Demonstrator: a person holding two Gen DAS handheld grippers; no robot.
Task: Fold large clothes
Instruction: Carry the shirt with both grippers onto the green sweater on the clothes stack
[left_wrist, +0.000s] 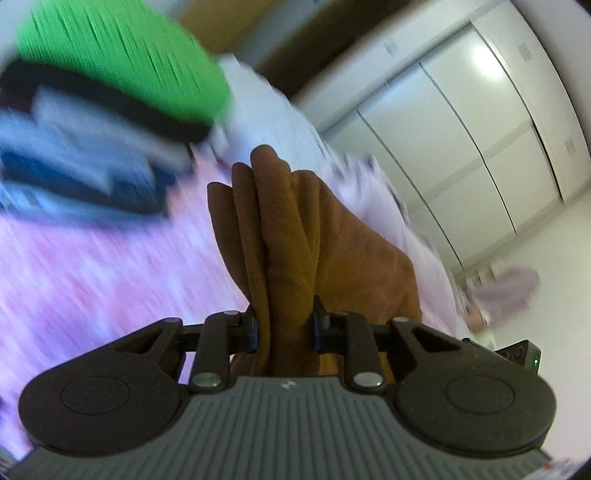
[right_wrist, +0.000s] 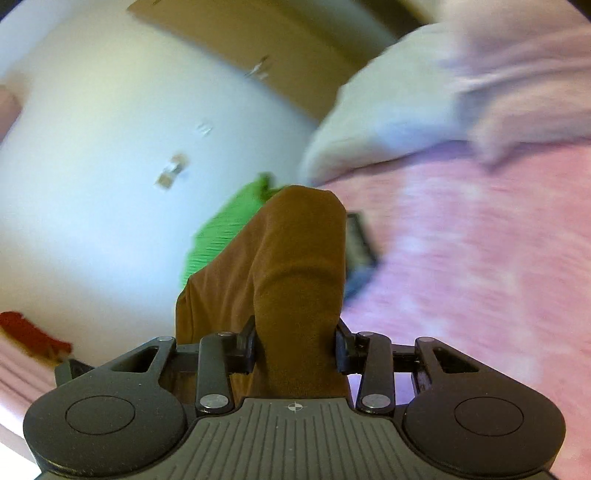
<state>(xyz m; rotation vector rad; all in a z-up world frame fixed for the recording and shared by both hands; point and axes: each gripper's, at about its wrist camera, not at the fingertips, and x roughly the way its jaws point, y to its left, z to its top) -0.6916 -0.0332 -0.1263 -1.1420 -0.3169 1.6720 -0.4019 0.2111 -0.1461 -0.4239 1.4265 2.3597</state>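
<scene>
A brown garment (left_wrist: 291, 229) is bunched into thick folds and lifted above a pink bedspread (left_wrist: 92, 280). My left gripper (left_wrist: 284, 326) is shut on a wad of that cloth, which fills the gap between its fingers. In the right wrist view another part of the brown garment (right_wrist: 291, 258) rises in a rounded fold, and my right gripper (right_wrist: 295, 349) is shut on it. How the cloth runs between the two grippers is hidden. Both views are blurred by motion.
A stack of folded clothes (left_wrist: 85, 162) with a green piece (left_wrist: 125, 59) on top lies on the bed at the left. White pillows (right_wrist: 388, 118) lie at the head of the pink bedspread (right_wrist: 461, 258). White wardrobe doors (left_wrist: 461, 140) stand beyond. A red cloth (right_wrist: 29, 332) lies low left.
</scene>
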